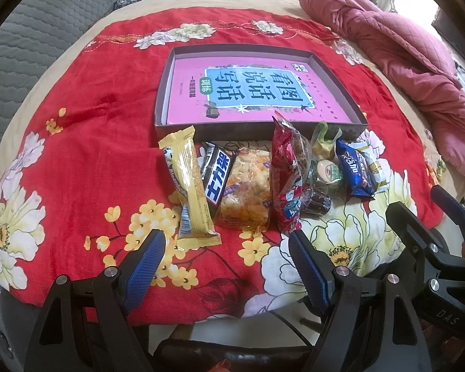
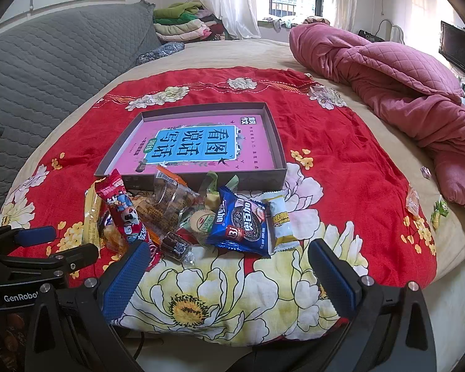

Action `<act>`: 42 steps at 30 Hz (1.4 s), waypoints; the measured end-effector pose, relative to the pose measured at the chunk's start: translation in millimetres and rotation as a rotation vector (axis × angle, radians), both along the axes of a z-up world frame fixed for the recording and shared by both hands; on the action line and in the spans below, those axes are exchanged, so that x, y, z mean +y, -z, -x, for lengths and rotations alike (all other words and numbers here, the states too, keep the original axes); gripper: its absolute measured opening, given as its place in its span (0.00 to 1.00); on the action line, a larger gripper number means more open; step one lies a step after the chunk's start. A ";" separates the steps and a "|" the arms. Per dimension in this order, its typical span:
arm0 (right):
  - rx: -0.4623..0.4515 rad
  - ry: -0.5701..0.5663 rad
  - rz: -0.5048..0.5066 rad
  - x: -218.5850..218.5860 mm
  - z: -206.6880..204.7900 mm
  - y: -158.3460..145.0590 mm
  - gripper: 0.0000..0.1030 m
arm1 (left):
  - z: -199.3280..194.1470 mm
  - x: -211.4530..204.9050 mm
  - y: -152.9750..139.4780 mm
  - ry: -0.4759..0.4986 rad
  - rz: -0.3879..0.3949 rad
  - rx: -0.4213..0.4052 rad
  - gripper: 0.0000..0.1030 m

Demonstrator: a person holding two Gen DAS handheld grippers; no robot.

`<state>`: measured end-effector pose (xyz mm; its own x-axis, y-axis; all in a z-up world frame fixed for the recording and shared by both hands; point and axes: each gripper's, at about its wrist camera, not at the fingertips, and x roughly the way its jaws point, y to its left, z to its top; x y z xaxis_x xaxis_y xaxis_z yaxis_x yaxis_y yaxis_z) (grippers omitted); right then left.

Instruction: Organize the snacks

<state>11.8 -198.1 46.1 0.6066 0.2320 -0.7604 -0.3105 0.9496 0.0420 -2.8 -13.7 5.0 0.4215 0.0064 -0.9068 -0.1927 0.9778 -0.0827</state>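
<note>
Ahead of both wide, empty grippers, left point(image 1: 224, 260) and right point(image 2: 229, 266), the box point(image 2: 280, 152) holds only a book point(image 2: 189, 145); overlapping snacks point(image 2: 183, 214) hide each other.

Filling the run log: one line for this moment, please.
stage: not started | left gripper: open, empty | right gripper: open, empty | snacks: piled before box | box: no snacks inside
</note>
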 end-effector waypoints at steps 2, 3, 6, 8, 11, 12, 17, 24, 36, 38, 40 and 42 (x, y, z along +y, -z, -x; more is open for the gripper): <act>-0.001 0.000 0.000 -0.1 0.2 -0.3 0.99 | 0.0 0.5 -0.3 -0.001 0.001 -0.001 0.80; 0.000 0.000 0.000 0.0 -0.1 0.1 0.99 | 0.0 0.7 -0.3 0.000 0.002 -0.001 0.80; -0.001 0.000 0.000 -0.1 0.0 0.1 0.99 | -0.3 1.8 -0.2 0.001 0.005 -0.001 0.80; 0.000 -0.001 0.000 -0.1 -0.2 0.3 0.99 | 0.0 2.3 -0.1 0.002 0.007 -0.001 0.80; 0.000 0.000 -0.001 -0.4 -0.4 0.2 0.99 | -0.3 3.4 0.1 0.000 0.010 0.001 0.80; 0.001 0.001 -0.001 -0.5 -0.4 0.1 0.99 | -0.3 3.5 0.2 0.000 0.012 0.000 0.80; 0.003 0.004 -0.002 -0.2 -0.4 1.1 0.99 | -0.5 8.3 0.1 -0.013 0.025 0.002 0.80; 0.004 -0.021 -0.016 1.2 0.1 1.9 0.99 | 0.6 25.2 -0.4 -0.063 0.061 0.002 0.80; 0.015 -0.137 -0.017 24.2 2.6 7.0 0.99 | 2.8 64.1 13.5 -0.160 0.133 0.035 0.80; 0.021 -0.163 -0.023 28.9 2.4 8.7 0.99 | 2.5 68.3 15.8 -0.170 0.147 0.036 0.80; 0.028 -0.190 -0.026 34.8 2.5 10.8 0.99 | 1.2 70.8 18.1 -0.176 0.158 0.038 0.80; 0.031 -0.215 -0.027 41.6 2.2 13.2 0.99 | -0.8 72.3 21.5 -0.180 0.170 0.042 0.80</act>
